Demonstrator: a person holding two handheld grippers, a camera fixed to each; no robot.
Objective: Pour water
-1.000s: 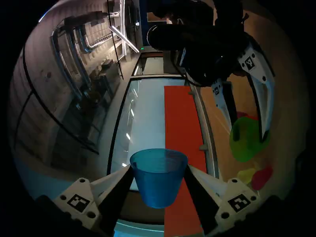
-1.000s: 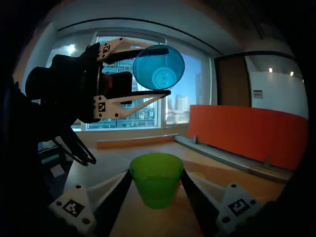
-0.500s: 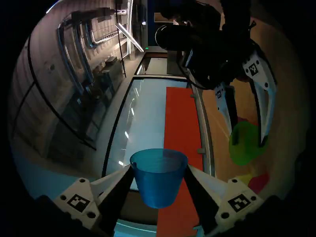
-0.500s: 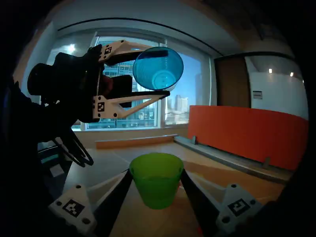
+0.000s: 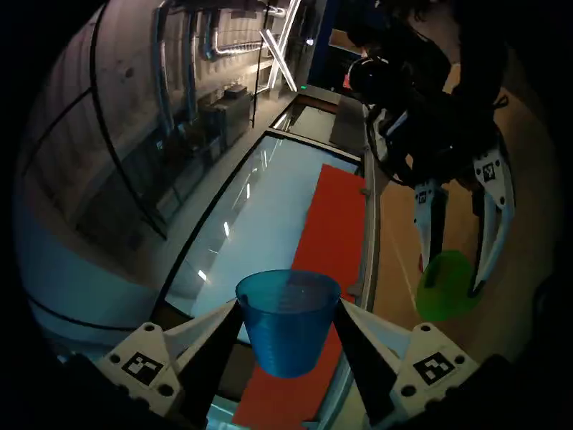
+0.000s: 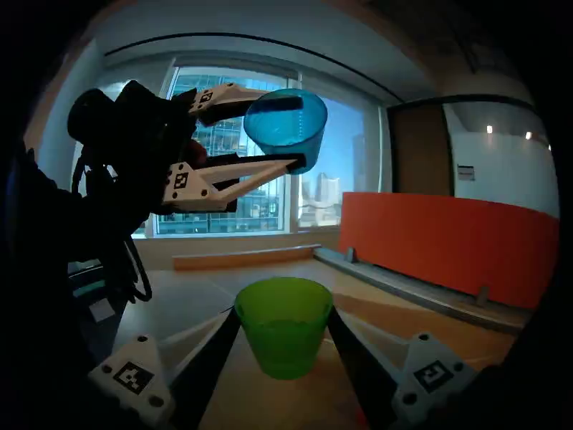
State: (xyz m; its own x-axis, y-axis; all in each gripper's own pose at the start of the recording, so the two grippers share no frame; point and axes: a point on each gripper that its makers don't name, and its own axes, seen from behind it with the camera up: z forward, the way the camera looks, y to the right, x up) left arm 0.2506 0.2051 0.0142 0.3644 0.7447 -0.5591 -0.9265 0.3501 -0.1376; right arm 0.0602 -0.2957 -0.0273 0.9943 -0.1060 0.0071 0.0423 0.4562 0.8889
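My left claw (image 5: 288, 307) clamps the blue cup (image 5: 288, 340), tilted and raised above the green cup (image 6: 284, 333) pinched in my right claw (image 6: 283, 314). I cannot tell if either holds water, so the pour may be finished or not begun.

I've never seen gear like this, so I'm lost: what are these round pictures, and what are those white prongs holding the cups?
No robot here: a person holds tongs in each hand, each with a camera looking along its two fingers. One picture comes from the left tongs, shut on a blue cup; the other from the right tongs, shut on a green cup above a wooden table. In the right gripper view you also see the blue cup held higher, tipped sideways.
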